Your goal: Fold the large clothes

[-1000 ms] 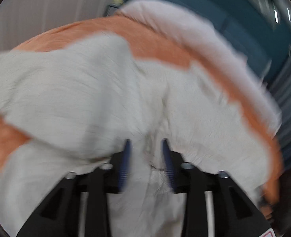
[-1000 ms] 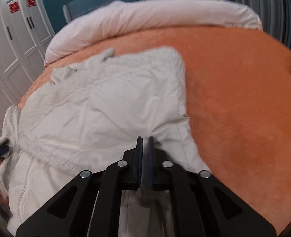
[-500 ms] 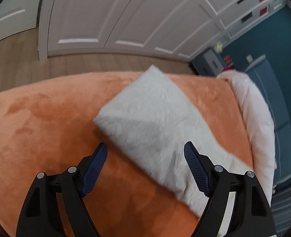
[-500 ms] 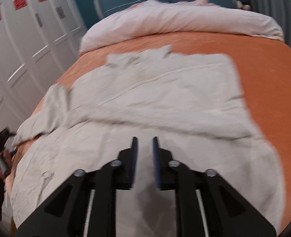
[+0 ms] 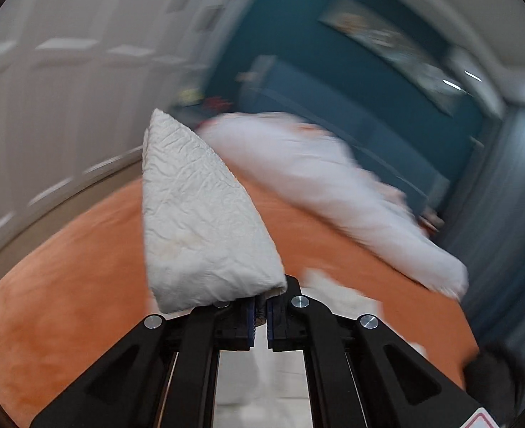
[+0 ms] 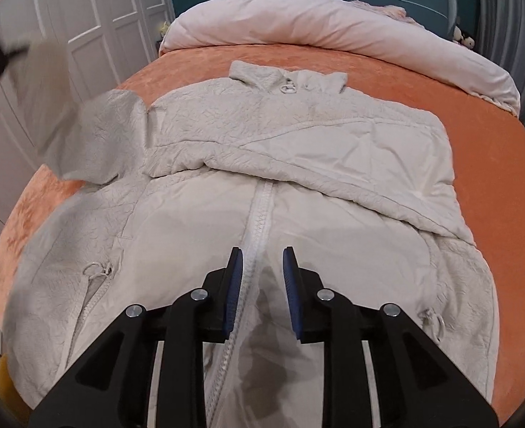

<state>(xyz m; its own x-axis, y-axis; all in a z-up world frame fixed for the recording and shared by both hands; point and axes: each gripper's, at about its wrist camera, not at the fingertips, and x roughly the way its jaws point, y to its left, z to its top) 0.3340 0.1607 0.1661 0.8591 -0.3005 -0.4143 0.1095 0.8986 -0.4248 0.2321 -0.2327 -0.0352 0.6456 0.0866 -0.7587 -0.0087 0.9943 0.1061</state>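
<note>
Lifting now: left gripper [image 5: 259, 312], half a second ago open above the bed [image 6: 494, 114], clamps jacket [image 6: 262, 185] sleeve [image 5: 198, 221]. Right gripper [image 6: 260, 278] opening, empty, over zipper [image 6: 259, 214]. Second sleeve-fold under way.

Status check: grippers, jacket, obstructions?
Left gripper shut on sleeve, lifted. Right gripper opening, empty, above zipper. Jacket flat on bed. No obstructions.

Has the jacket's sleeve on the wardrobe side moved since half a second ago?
Yes. The sleeve, clamped in the left claw, has been lifted off the orange bedspread and now rises against the white wardrobe.
</note>
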